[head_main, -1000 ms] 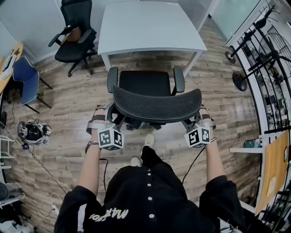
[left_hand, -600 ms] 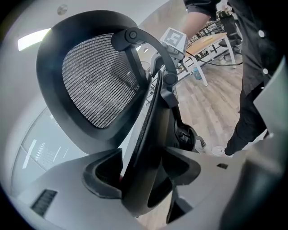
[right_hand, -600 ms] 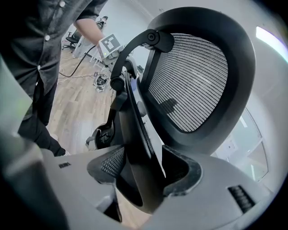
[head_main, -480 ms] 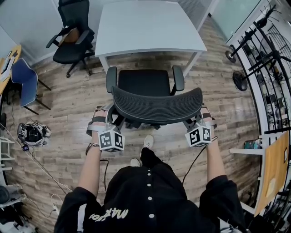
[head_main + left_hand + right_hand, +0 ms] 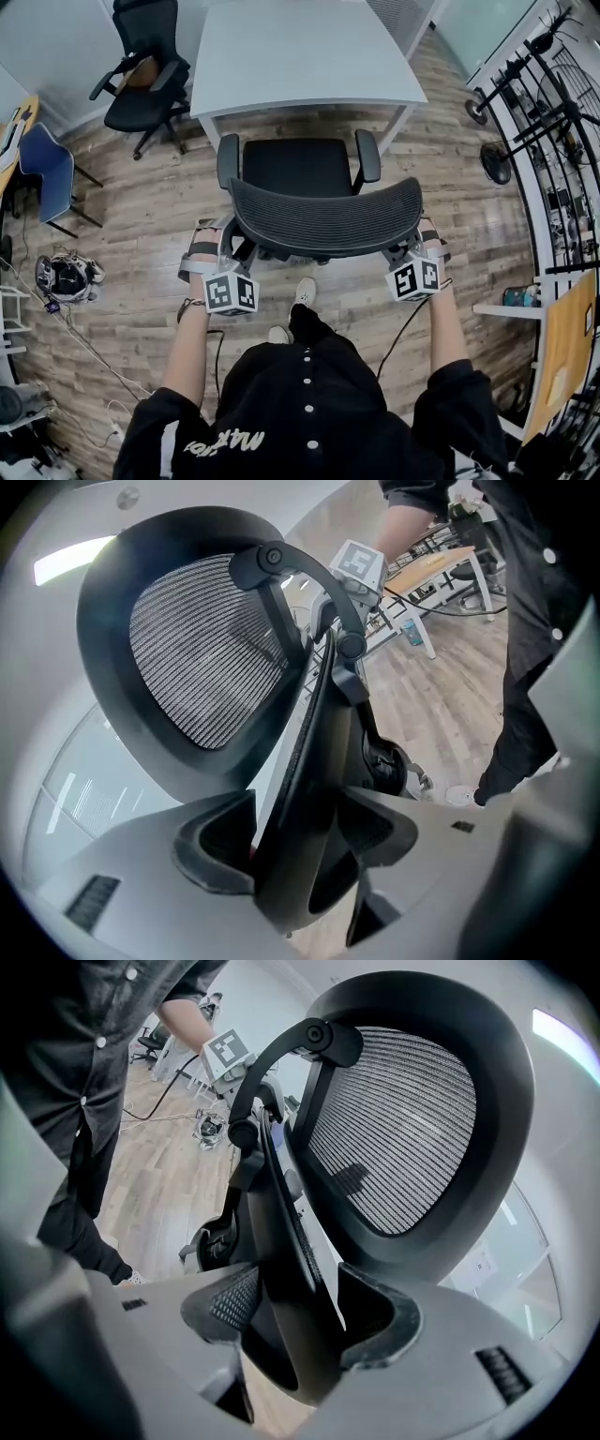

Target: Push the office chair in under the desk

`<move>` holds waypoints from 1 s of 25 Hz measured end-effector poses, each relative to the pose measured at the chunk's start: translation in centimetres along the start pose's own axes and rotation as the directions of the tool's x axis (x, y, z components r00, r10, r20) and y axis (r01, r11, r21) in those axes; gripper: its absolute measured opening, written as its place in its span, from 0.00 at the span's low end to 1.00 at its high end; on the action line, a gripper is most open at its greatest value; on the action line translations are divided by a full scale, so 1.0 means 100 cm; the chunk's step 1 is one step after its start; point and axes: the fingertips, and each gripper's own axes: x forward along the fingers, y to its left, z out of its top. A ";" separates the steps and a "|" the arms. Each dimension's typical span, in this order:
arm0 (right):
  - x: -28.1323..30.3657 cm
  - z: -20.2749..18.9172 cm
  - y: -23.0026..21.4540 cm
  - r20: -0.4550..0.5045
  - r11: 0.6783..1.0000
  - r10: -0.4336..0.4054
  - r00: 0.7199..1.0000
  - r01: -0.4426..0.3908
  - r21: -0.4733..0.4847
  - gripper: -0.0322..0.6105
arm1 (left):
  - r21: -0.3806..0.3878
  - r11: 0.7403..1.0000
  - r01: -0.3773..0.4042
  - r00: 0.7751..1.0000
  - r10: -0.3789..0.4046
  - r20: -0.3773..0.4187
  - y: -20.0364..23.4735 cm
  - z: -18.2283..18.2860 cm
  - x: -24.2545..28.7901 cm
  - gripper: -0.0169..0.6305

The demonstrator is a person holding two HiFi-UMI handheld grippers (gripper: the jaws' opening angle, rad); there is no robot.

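A black mesh office chair [image 5: 323, 220] stands in front of me, its seat [image 5: 298, 167] facing the white desk [image 5: 300, 52], front edge close to the desk's near edge. My left gripper [image 5: 232, 246] is shut on the left rim of the backrest, and my right gripper [image 5: 405, 246] is shut on the right rim. In the left gripper view the backrest's rim [image 5: 305, 761] runs between the jaws of the left gripper [image 5: 300, 846]. In the right gripper view the rim [image 5: 281, 1241] fills the gap of the right gripper [image 5: 300, 1321] the same way.
A second black chair [image 5: 141, 66] stands left of the desk and a blue chair [image 5: 47, 164] is at the far left. A helmet-like object [image 5: 67, 274] and cables lie on the wooden floor at left. Fan stands [image 5: 497, 159] line the right side. My shoe [image 5: 307, 289] is behind the chair base.
The chair has rolled a little forward toward the desk, and both grippers have gone along with it on the backrest. The grip looks unchanged.
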 end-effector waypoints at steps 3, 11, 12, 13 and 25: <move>0.002 -0.003 -0.003 -0.001 1.000 0.002 1.000 -0.002 -0.002 0.47 | -0.003 1.000 0.000 1.000 0.000 0.007 0.002 0.001 0.006 0.47; 0.012 -0.011 -0.017 0.003 1.000 0.007 1.000 -0.007 -0.006 0.47 | -0.005 1.000 0.020 1.000 -0.020 -0.013 0.009 0.005 0.017 0.47; 0.014 -0.011 -0.019 0.004 1.000 0.008 1.000 -0.008 -0.006 0.47 | -0.005 1.000 0.020 1.000 -0.020 -0.013 0.011 0.005 0.018 0.47; 0.016 -0.012 -0.020 0.005 1.000 0.009 1.000 -0.009 -0.006 0.47 | -0.005 1.000 0.018 1.000 -0.018 -0.013 0.012 0.006 0.020 0.47; 0.044 -0.019 -0.038 0.003 1.000 0.027 1.000 -0.027 -0.002 0.47 | -0.009 1.000 0.006 1.000 -0.006 -0.014 0.027 0.000 0.044 0.47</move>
